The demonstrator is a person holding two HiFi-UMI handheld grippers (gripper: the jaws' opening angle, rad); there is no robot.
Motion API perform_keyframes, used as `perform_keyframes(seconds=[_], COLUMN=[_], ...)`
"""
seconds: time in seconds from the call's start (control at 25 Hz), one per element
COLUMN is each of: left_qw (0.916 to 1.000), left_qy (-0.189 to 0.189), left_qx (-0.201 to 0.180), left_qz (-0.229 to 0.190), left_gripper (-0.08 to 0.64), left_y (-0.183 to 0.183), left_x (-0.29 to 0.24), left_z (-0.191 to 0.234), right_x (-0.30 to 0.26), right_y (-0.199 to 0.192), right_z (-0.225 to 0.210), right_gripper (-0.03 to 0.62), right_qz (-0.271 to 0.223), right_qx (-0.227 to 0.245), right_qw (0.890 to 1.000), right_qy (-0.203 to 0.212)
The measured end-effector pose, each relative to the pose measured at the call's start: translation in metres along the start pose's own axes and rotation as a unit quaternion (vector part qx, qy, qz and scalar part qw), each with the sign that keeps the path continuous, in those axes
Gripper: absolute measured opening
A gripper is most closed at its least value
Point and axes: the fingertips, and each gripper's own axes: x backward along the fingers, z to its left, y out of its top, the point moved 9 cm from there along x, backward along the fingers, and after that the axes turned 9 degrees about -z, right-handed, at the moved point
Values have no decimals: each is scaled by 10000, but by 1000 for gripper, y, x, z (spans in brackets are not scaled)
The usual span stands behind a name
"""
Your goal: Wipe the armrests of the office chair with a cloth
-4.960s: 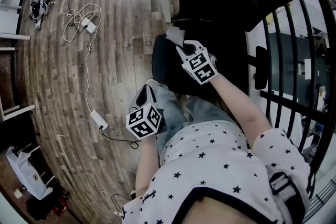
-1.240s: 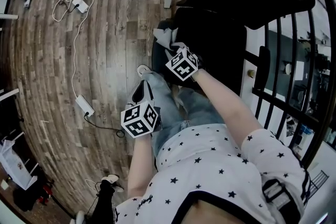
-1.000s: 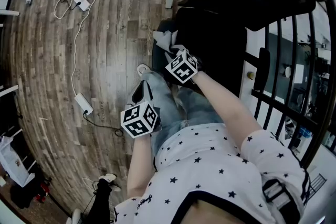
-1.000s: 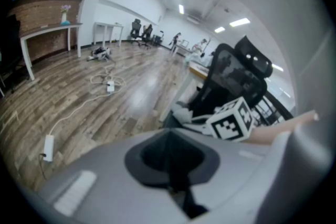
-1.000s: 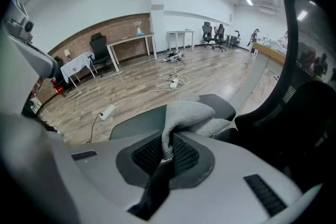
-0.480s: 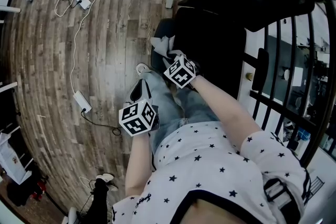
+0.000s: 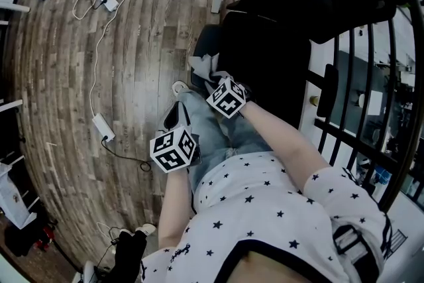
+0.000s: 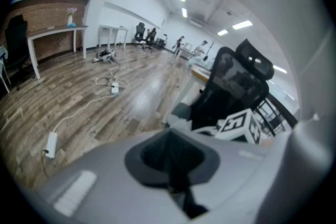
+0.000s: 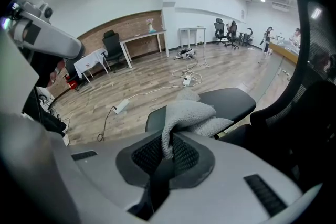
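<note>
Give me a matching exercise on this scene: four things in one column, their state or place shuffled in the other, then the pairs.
Things:
1. left gripper
2. right gripper
3. black armrest
4. white power adapter

States or places:
A. lying on the wooden floor
B. shut on the grey cloth
C. shut, nothing held
D. directly under the cloth

Pairs: 1-C, 2-B, 3-D, 4-A.
</note>
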Motion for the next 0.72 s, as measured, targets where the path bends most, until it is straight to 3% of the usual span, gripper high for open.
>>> perform_keyframes(seconds=[0.72], left_qw=[9999], left_qy=[86], left_qx=[10], left_qz=[-106], left_gripper=[6], left_y=[1], left_x=[6], left_z=[-6], right_x=[3], right_y=[-7], right_z=[28], right_gripper=[30], right_qz=[190], right_qx=[231], right_qw=[9982], right_qy=[523])
